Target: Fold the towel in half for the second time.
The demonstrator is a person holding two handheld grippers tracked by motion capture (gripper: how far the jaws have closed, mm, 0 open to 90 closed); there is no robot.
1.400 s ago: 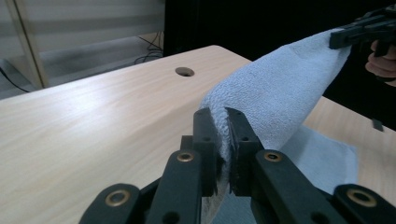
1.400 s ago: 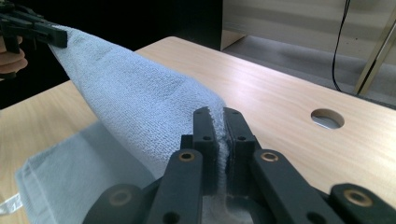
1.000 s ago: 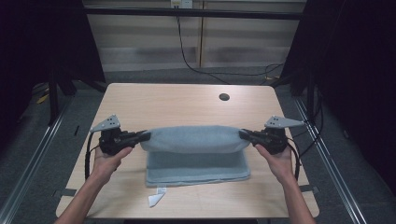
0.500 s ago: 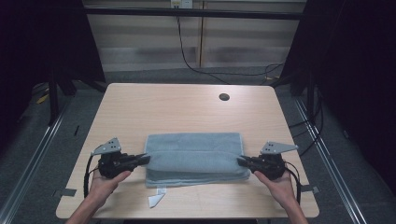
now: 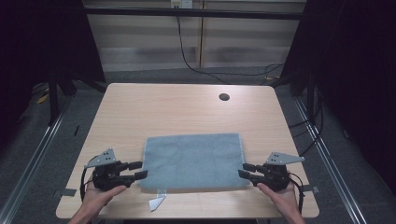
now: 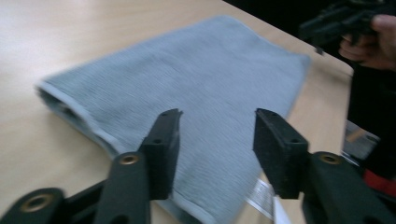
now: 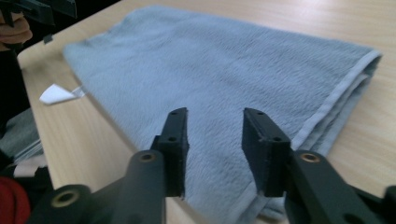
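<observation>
Both grippers have let go — folded towel (image 5: 193, 161) now lies flat near the table's (image 5: 140, 107) front edge.

From above I see left gripper (image 5: 139, 170) and right gripper (image 5: 245, 170) spread beside the towel's ends; both gripper views show gaping jaws over it — a careless retreat could snag the hem.

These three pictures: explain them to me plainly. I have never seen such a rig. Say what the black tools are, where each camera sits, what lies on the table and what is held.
A person holds a black two-jaw hand tool in each hand: the left claw and the right claw. One camera looks down from above; the other two ride on the claws and look along their jaws. On the light wooden table lies a folded grey-blue terry towel with a white label at its near edge. Both claws are open beside the towel's ends; nothing is held.
</observation>
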